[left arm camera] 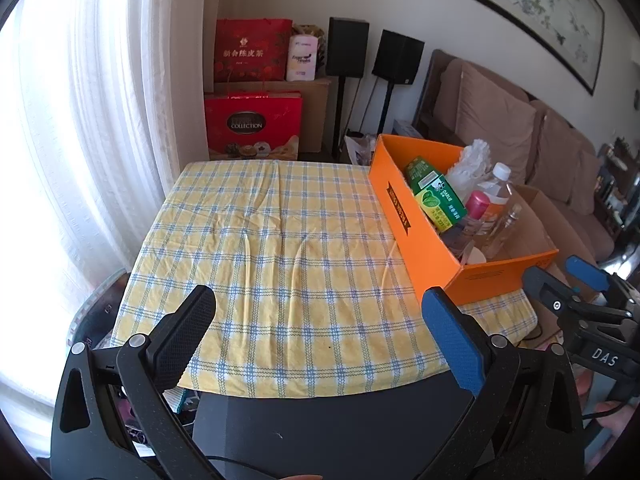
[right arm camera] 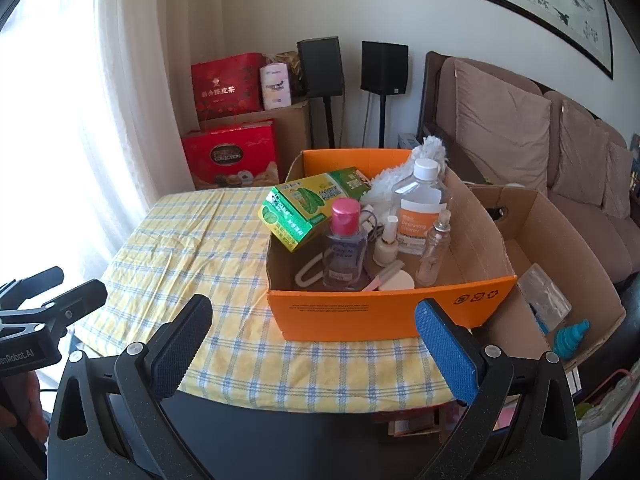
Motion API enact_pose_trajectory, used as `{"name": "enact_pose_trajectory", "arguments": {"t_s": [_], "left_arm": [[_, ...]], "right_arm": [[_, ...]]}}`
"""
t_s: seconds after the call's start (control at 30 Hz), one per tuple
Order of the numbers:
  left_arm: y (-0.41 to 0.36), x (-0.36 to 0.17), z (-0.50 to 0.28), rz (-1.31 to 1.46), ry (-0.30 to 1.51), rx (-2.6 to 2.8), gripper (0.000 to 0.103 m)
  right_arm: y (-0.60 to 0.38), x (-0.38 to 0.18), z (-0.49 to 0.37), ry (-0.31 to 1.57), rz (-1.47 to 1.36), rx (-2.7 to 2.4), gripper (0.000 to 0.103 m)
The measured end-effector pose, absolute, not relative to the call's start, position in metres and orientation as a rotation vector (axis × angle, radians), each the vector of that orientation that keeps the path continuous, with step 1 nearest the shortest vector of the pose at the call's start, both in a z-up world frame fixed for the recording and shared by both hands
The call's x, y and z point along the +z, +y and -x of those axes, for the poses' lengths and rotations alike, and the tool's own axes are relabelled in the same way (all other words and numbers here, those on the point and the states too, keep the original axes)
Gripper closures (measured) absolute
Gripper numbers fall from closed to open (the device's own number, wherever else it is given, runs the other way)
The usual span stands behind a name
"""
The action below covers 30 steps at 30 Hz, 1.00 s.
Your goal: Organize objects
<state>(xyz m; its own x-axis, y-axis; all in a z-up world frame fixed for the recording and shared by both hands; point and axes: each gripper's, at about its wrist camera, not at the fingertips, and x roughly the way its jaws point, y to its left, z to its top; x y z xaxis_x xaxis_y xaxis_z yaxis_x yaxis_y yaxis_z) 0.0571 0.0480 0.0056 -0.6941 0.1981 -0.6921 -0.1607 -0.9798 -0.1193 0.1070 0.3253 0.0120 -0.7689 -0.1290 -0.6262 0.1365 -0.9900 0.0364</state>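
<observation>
Checked cloth lies bare before me; my left gripper and right gripper hover spread, holding nothing. Bottles and carton already sit in the orange box. Sorted or waiting, I can't judge.

Upright bottles in orange box

Blown-out window daylight, sharp, fisheye-warped edges
</observation>
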Motion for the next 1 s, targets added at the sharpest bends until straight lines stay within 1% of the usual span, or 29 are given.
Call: {"name": "enact_pose_trajectory", "arguments": {"t_s": [1.0], "left_arm": [[0.0507, 0.0065, -0.0586, 1.104, -0.041, 2.742, 0.000]], "right_arm": [[0.3262, 0.0163, -0.1098, 0.012, -0.989, -2.836, 0.001]]}}
